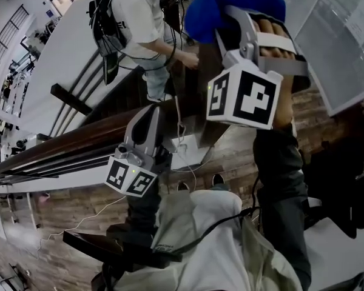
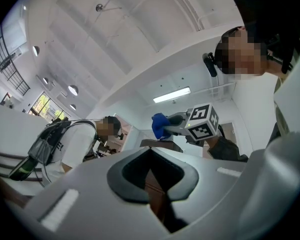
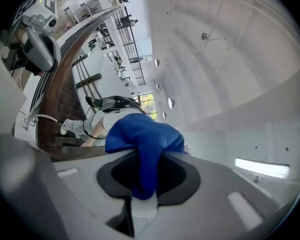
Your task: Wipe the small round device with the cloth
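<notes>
Right gripper (image 3: 142, 186) is clamped on a blue cloth (image 3: 140, 134). One fold is pinched between the pads, and the bulk bunches out past the fingertips. That leaves a loose wad ahead of the jaws, which is the part suited to wiping.

In the head view this gripper (image 1: 238, 18) is held high and close to the camera, with the cloth (image 1: 230, 2) at its far end. It points away from any working surface. My reading is a carrying or waiting posture, not a wiping one.

Left gripper (image 2: 152, 179) has its jaws drawn together with nothing between them. Only brown background shows through the pad cut-out. In the head view it (image 1: 147, 119) sits lower than the right gripper and to its left, also aimed outward. It is empty, presumably kept free to steady the device.

The small round device is not visible in any view. No tabletop appears beneath or ahead of either gripper. Its position cannot be stated.

Beyond the left gripper's tips runs a dark wooden rail (image 1: 79, 141). Further out, ahead of both grippers, stands a second person (image 1: 139, 17) in a white shirt.

Assessment: the cloth is secured, but wiping is not under way. Both grippers would have to be turned toward the device before contact is possible.
</notes>
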The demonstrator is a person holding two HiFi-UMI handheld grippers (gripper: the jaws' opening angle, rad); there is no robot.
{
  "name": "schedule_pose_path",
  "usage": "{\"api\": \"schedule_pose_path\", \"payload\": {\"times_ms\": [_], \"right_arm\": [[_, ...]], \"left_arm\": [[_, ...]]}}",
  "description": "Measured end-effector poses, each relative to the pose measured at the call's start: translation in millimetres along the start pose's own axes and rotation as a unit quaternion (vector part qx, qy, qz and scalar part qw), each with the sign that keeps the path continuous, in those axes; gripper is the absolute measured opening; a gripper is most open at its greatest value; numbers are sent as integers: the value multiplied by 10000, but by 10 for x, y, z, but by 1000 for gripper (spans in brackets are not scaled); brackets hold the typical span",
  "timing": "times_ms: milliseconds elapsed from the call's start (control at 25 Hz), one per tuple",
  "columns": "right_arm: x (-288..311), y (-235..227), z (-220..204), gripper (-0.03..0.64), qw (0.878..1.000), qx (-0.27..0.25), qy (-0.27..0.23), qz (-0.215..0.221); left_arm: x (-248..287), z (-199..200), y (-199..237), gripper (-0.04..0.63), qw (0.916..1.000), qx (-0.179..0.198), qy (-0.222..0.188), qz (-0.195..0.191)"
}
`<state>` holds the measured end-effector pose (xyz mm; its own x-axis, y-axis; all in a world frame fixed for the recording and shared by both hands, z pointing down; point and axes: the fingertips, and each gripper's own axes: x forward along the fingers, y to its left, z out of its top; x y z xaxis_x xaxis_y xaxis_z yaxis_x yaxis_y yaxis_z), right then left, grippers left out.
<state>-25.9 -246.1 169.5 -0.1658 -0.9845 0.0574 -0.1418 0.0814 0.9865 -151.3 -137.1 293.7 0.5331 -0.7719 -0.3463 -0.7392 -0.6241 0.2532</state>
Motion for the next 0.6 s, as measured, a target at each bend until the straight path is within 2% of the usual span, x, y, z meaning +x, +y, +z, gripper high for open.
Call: {"api": "schedule_pose_path", "payload": {"times_ms": [160, 320, 440, 600], "right_arm": [[11, 202, -38, 84, 9997, 87, -11, 228], [-102, 135, -19, 83, 9988, 332, -285, 198], [-285, -134, -58, 83, 9967, 628, -513, -24], [-441, -755, -120, 83, 9889, 1061, -929, -461]], "left_arm": [[-8, -13, 63, 0, 10000, 13, 4, 71], [8, -4, 46, 0, 10000, -8, 25, 10], [15, -12, 44, 0, 10000, -37, 48, -19], [36, -25, 55, 0, 10000, -68, 37, -56]]}}
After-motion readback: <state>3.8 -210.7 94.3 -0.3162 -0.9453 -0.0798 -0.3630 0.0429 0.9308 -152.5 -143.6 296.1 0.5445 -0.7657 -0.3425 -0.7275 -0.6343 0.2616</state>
